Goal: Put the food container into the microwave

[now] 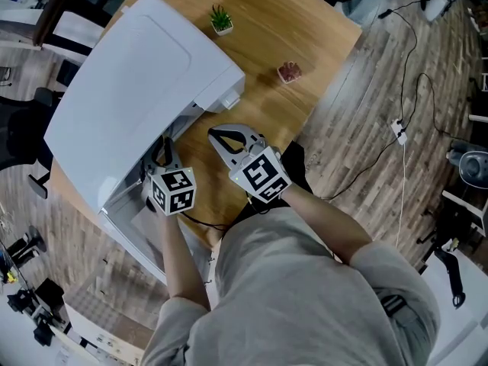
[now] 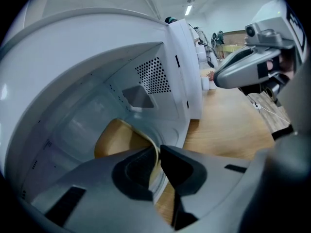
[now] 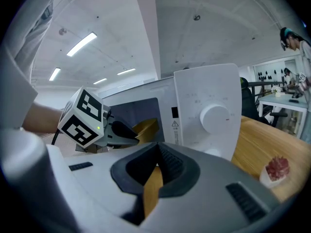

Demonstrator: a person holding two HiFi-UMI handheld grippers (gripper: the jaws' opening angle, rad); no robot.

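Observation:
The white microwave (image 1: 137, 75) stands on the wooden table (image 1: 305, 29) with its cavity (image 2: 92, 115) facing me. A tan food container (image 2: 114, 137) sits inside the cavity, low and tilted. My left gripper (image 2: 158, 152) is shut on its thin rim. In the head view the left gripper (image 1: 162, 151) reaches into the opening and hides the container. The right gripper view shows the container (image 3: 147, 128) in the opening, left of the control knob (image 3: 215, 116). My right gripper (image 1: 213, 134) hovers just in front of the microwave, shut and holding nothing (image 3: 158, 152).
A small potted plant (image 1: 221, 19) and a white dish with something pink (image 1: 289, 72) stand on the table beyond the microwave. The table's right edge drops to a wood floor with cables (image 1: 400, 128). Chairs and desks stand farther off.

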